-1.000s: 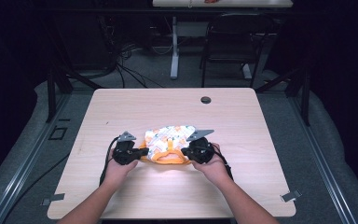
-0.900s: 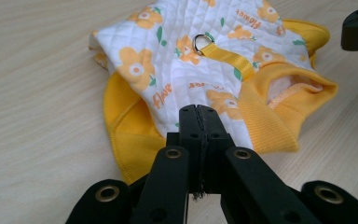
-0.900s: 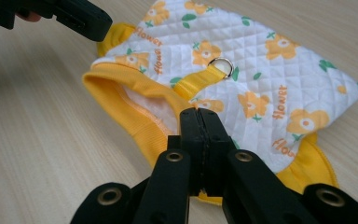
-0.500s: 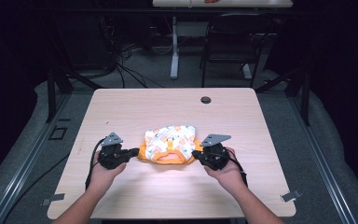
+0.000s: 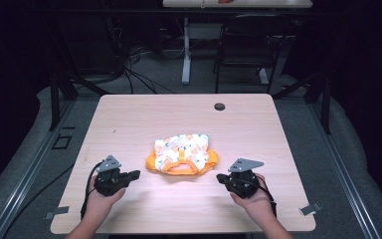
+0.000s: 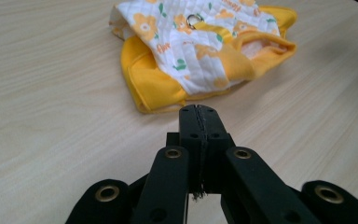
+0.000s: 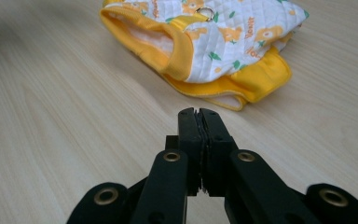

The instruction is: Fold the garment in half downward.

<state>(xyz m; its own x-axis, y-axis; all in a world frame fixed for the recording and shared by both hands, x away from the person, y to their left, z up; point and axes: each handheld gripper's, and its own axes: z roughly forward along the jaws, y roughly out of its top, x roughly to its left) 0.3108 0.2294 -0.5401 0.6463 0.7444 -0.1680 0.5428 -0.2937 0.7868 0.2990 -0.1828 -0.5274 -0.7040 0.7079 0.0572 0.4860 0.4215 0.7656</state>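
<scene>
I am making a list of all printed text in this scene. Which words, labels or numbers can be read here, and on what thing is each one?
Small orange lettering is printed among the flowers on the quilted garment; it is too blurred to read.
No text shows on the table, the left gripper or the right gripper.

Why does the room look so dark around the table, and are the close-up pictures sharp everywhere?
High view: the table is lit from above while the floor and room behind fall nearly black; the whole frame is soft. Left gripper view: the garment is fairly sharp, and the shut left gripper looms large. Right gripper view: the far left tabletop blurs, and the right gripper looks oversized.
</scene>
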